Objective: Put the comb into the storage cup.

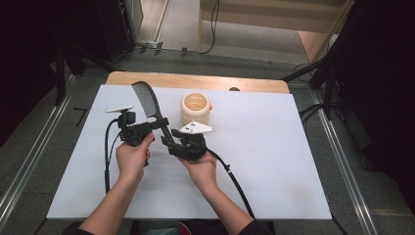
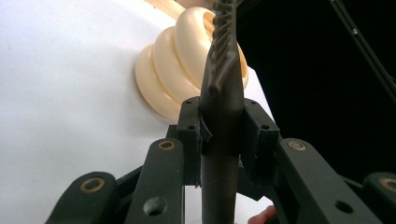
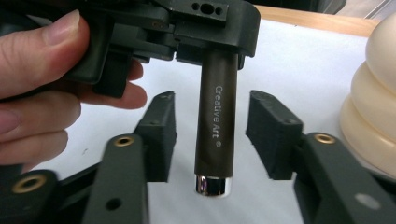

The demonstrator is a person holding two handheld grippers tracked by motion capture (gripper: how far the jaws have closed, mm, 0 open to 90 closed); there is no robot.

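Dark-handled fan brush is mid-handover above the white table: we hold it clamped in the left gripper, right gripper parted around the handle end without touching, ribbed cream cup likely next.

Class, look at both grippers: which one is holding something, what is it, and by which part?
The left gripper clamps the brush by its dark handle, partway along. The right gripper holds nothing: its jaws stand open on either side of the handle's lower end.
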